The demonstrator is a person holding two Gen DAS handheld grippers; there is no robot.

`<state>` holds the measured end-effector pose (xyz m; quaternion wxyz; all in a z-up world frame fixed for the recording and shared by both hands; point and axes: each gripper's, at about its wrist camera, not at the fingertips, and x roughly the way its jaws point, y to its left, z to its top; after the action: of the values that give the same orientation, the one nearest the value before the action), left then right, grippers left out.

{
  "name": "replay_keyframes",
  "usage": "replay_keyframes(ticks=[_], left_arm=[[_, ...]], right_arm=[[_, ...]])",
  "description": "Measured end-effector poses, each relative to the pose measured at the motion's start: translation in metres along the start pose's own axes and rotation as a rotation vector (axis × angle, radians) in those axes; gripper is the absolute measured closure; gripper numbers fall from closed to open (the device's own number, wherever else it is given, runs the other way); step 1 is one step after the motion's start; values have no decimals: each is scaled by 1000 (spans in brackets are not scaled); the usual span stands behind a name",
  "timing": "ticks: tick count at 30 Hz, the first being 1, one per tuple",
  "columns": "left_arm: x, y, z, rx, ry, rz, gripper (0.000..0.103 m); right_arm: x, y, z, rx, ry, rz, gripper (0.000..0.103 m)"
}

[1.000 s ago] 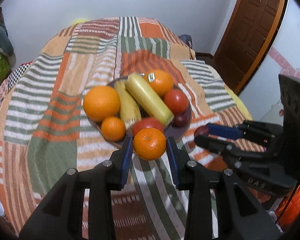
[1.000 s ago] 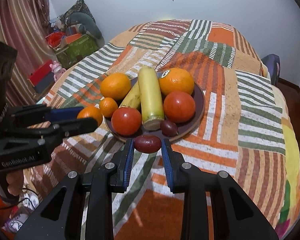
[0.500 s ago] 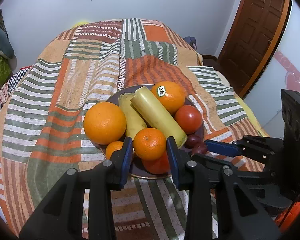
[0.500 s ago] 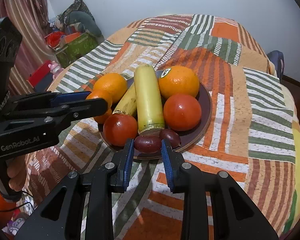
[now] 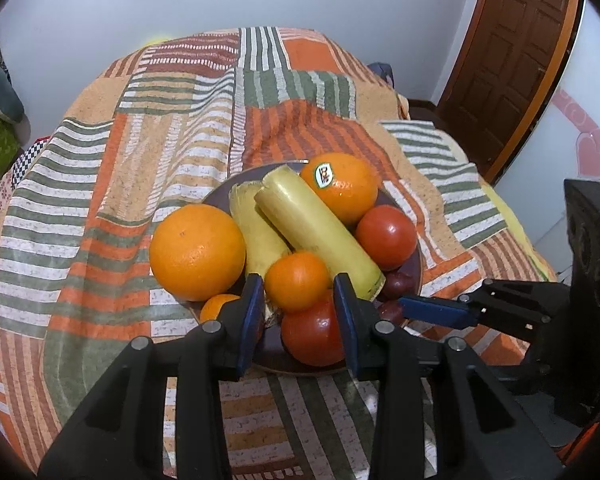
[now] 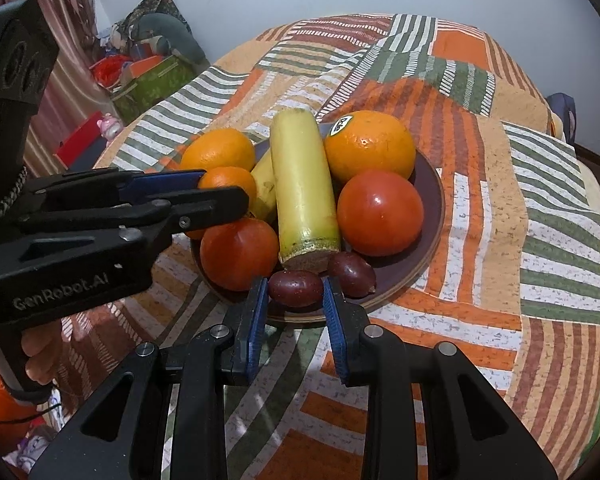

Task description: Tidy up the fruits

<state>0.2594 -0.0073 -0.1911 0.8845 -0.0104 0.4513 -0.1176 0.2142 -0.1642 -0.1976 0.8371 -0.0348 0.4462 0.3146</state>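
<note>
A dark round plate (image 5: 418, 268) (image 6: 436, 216) on the striped bedspread holds two big oranges, two yellow stalks, two tomatoes, a small mandarin and a dark date. My left gripper (image 5: 298, 294) is shut on a mandarin (image 5: 297, 280) and holds it above the plate's near side, over a tomato (image 5: 314, 334). My right gripper (image 6: 295, 294) is shut on a dark red date (image 6: 296, 288) at the plate's near rim, beside a second date (image 6: 351, 274). The left gripper also shows in the right wrist view (image 6: 220, 196).
The patchwork bedspread (image 5: 100, 200) covers the whole bed. A wooden door (image 5: 516, 48) stands at the far right. Boxes and stuffed items (image 6: 148, 72) lie on the floor left of the bed.
Both grippers have moved forward with their fruit, from in front of the plate to over its near side. The mandarin and the date stay gripped.
</note>
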Motion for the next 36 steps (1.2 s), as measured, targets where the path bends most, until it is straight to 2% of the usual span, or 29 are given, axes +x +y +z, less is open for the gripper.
replay_keyframes(ticks=[2, 8, 14, 17, 23, 30, 34, 36], left_arm=[[1, 0, -1, -3, 7, -6, 61], [-11, -3, -3, 3, -18, 11, 60], [-45, 1, -4, -30, -89, 32, 60], [-68, 1, -3, -43, -139, 44, 60], [-133, -5, -1, -70, -291, 47, 60], [-222, -26, -10, -63, -505, 78, 60], [-261, -41, -20, -41, -595, 92, 60], [-276, -48, -27, -29, -631, 102, 54]], right_arm=[[1, 0, 0, -2, 5, 2, 77], [0, 2, 2, -1, 13, 6, 76], [-24, 3, 6, -3, -42, -10, 76], [-49, 5, 11, -6, -105, -32, 76], [-110, 16, 18, -19, -267, -85, 76], [-191, 47, 16, -66, -491, -127, 76], [-226, 69, 10, -100, -597, -139, 76], [-236, 77, 7, -112, -633, -145, 76]])
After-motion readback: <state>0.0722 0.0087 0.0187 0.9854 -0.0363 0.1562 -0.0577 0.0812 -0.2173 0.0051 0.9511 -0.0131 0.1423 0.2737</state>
